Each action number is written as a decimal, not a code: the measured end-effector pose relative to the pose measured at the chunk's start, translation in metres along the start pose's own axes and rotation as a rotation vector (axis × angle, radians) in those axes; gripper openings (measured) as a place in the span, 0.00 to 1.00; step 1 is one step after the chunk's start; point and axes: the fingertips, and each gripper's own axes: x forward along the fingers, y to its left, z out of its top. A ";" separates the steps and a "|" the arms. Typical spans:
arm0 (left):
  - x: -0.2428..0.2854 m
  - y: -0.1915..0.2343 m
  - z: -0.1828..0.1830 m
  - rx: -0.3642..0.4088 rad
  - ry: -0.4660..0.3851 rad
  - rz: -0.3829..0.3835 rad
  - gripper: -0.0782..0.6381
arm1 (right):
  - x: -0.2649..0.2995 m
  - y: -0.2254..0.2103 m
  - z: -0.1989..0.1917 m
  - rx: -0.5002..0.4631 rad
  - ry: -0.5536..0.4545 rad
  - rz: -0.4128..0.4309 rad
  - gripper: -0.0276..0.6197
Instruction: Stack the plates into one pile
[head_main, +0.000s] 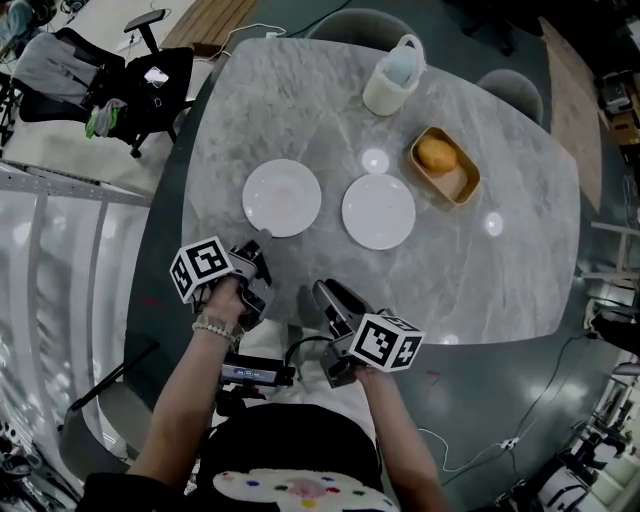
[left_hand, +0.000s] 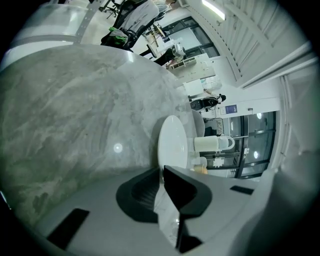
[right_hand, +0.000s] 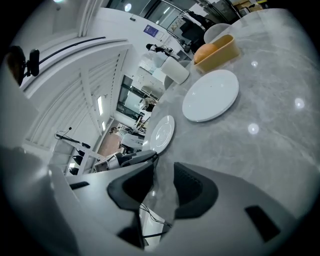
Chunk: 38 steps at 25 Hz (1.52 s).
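Here, at the near edge of a grey marble table (head_main: 300, 110), a person is holding a gripper in each hand. The left gripper (head_main: 262, 240) is pointing at the left plate (head_main: 282, 198), just beside its near rim, with its jaws almost together, leaving only a slim gap and gripping nothing. The right gripper (head_main: 322, 290) is hovering nearer the person, its jaws standing apart and empty. The left plate and the right plate (head_main: 378, 211) are lying flat side by side mid-table, not touching and not yet stacked. Beyond them, a yellow tray (head_main: 458, 185) is holding a bun (head_main: 437, 153), and a pale jug (head_main: 393, 78) is standing near the far edge.
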 end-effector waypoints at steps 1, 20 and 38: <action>-0.002 0.002 -0.002 0.004 0.007 0.002 0.16 | 0.001 0.001 -0.002 -0.001 0.004 0.001 0.22; -0.028 -0.013 -0.006 0.051 0.040 -0.035 0.14 | 0.048 0.026 -0.017 0.132 -0.011 0.061 0.24; -0.035 -0.021 -0.005 0.088 0.070 -0.032 0.14 | 0.103 0.036 -0.002 0.345 -0.085 0.094 0.28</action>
